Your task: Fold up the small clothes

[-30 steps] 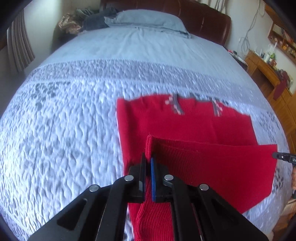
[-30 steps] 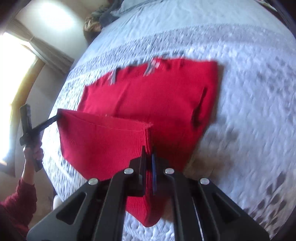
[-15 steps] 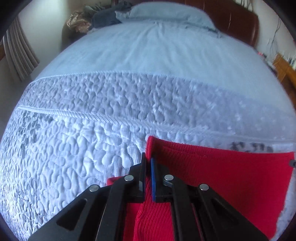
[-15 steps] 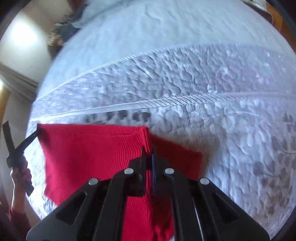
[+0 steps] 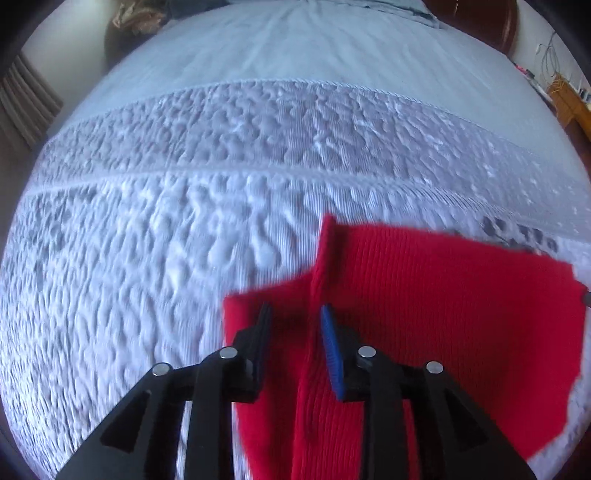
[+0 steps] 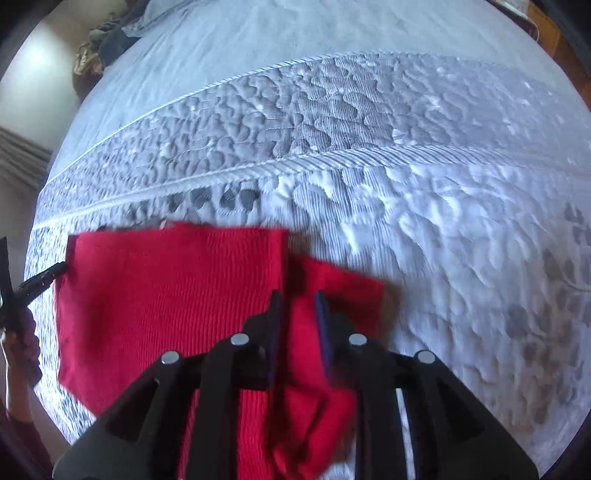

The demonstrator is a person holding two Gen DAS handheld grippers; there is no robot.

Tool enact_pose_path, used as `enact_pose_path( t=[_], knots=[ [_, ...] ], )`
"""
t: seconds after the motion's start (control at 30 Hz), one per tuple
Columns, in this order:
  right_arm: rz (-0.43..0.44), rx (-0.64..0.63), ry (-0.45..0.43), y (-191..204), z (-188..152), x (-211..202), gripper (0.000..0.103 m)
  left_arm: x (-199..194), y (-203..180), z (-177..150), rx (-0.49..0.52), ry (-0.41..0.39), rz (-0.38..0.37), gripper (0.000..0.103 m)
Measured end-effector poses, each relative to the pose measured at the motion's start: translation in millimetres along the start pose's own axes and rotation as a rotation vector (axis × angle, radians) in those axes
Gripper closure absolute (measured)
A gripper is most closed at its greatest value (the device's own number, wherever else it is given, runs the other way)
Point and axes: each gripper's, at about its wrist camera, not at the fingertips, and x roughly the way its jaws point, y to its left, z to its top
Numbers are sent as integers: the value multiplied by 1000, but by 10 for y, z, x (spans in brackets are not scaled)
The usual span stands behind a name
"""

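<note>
A red knitted garment (image 5: 443,295) lies folded over on the pale quilted bedspread (image 5: 184,229). My left gripper (image 5: 295,314) is open above its left edge, with the raised fold corner standing between the parted fingers. In the right wrist view the same red garment (image 6: 166,295) lies flat with its folded top edge straight. My right gripper (image 6: 297,299) is open over the garment's right edge. The left gripper's tip (image 6: 40,280) shows at the garment's far left corner.
The bed runs far ahead with a pillow (image 5: 388,7) and a dark headboard (image 5: 480,22) at the back. A pile of clothes (image 6: 99,48) sits at the far left. A wooden dresser (image 5: 569,99) stands to the right of the bed.
Both grippers carried the garment's lower edge forward over its upper part and then opened, letting the cloth go. The collar is now covered by the fold.
</note>
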Motion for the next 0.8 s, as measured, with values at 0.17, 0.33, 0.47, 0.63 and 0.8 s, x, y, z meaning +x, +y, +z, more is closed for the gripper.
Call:
enact_pose_path(
  t=[0.17,0.33,0.47,0.63,0.8],
  knots=[
    [75,-81,75,70,-772,-294,77,-325,196,-787,34,63,31,66],
    [125,-93,153,108,-1401,-243,64,-457,264,-1423,40,89,-1,66],
    [211,-45,190,118,-1511,-85,88,-415,156,-1566,38,106,-5,85],
    [116,-48,215,101,-1614,-46,100,-317,138,-1607,19,142,-33,98],
    [91,-72,187,128,-1665,-243,66,-519,196,-1684,-14,134,-80,90]
  ],
)
